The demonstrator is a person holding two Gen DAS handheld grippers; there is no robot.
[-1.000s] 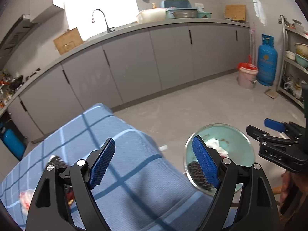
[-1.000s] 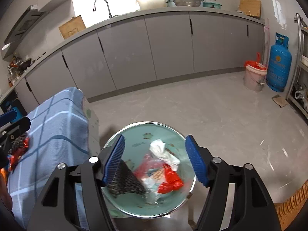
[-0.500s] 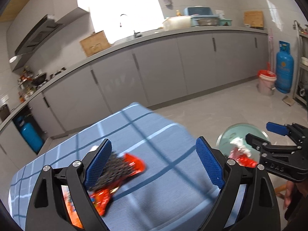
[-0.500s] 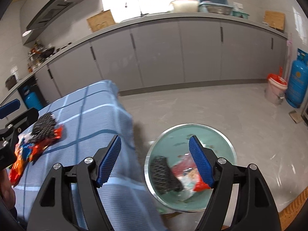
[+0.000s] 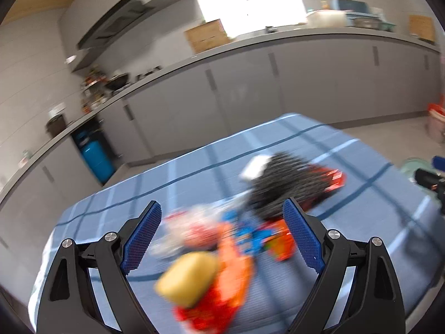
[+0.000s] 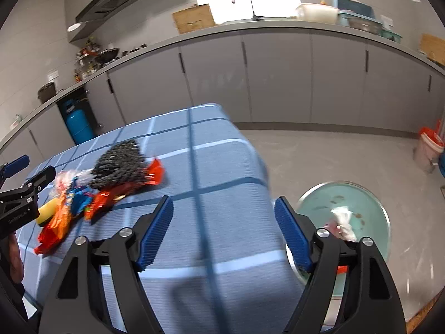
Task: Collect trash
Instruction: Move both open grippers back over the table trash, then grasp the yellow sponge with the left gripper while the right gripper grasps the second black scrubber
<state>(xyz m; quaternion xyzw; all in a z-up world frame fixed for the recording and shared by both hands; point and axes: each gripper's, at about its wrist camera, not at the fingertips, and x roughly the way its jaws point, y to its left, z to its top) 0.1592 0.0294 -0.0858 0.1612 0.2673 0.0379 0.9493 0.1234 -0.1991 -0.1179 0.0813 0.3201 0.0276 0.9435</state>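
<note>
**Trash Waiting on the Table**

Big table with blue checked cloth (image 6: 217, 167), holding a messy pile. Round green bin (image 6: 361, 194) down on the floor beside it, ready to catch trash. Wrappers (image 5: 236, 239) heaped near the left gripper (image 5: 222, 236), spread wide, empty. Right gripper (image 6: 224, 233) wide too, holding nothing.

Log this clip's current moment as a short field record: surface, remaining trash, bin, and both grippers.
surface: table under a blue checked cloth
remaining trash: pile of wrappers with a black mesh piece and a yellow item, lying on the cloth
bin: round green bin on the floor beside the table, some trash inside
left gripper: jaws open, empty, aimed at the pile
right gripper: jaws open, empty, over the table edge
</note>
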